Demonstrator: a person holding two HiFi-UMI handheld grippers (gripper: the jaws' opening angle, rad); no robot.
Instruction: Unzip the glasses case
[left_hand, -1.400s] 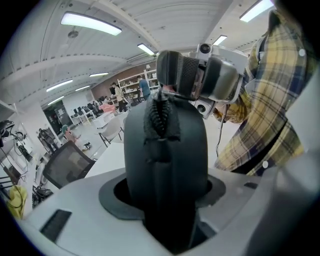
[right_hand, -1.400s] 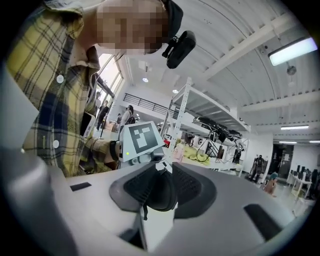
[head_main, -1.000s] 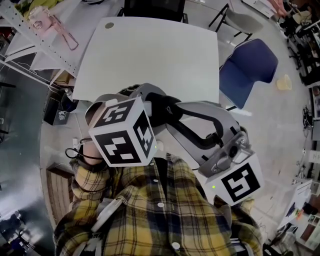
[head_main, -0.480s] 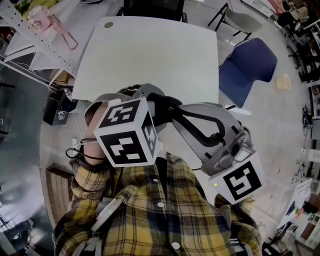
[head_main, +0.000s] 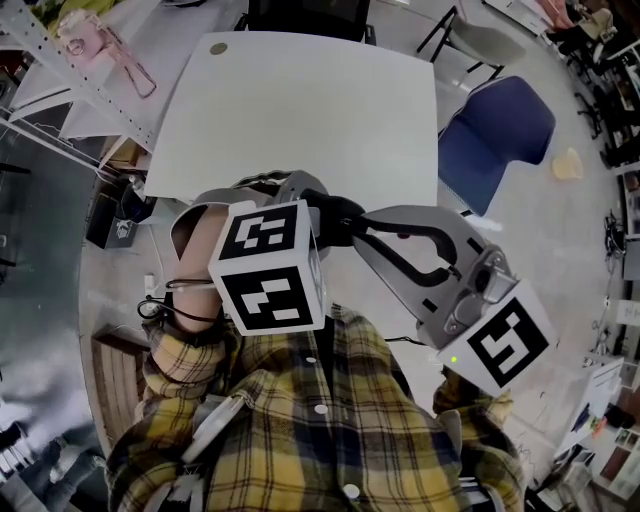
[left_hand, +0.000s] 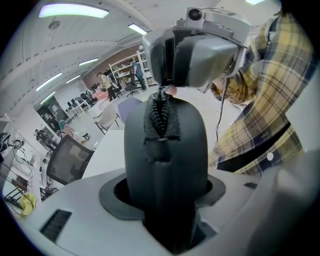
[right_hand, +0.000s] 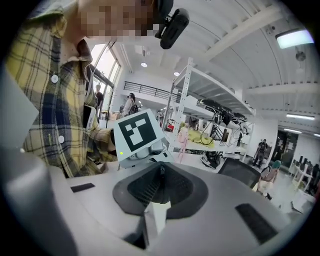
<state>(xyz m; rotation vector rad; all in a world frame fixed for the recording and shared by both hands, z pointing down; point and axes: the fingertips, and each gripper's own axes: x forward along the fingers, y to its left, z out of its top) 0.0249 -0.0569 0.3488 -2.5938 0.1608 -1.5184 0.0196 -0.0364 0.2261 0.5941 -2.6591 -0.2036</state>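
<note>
Off the table's (head_main: 300, 100) near edge, the left gripper (left_hand: 163, 189) clamps the glasses case (left_hand: 165, 145) steady so the right gripper (left_hand: 169, 86), pinched shut on the zip pull (left_hand: 161, 93), can tug.

The black oval fabric glasses case (left_hand: 165, 145) is matt black all over, and its zip (left_hand: 160, 112) is black too. The left gripper (left_hand: 165, 195) and right gripper (right_hand: 161, 172) have pale grey shells with dark grey pads. The white marker cube (head_main: 268, 268) carries black square patterns. The plaid shirt sleeve (left_hand: 260, 115) is yellow, navy and white. The square table (head_main: 300, 100) is white, the padded chair (head_main: 495, 135) blue.
</note>
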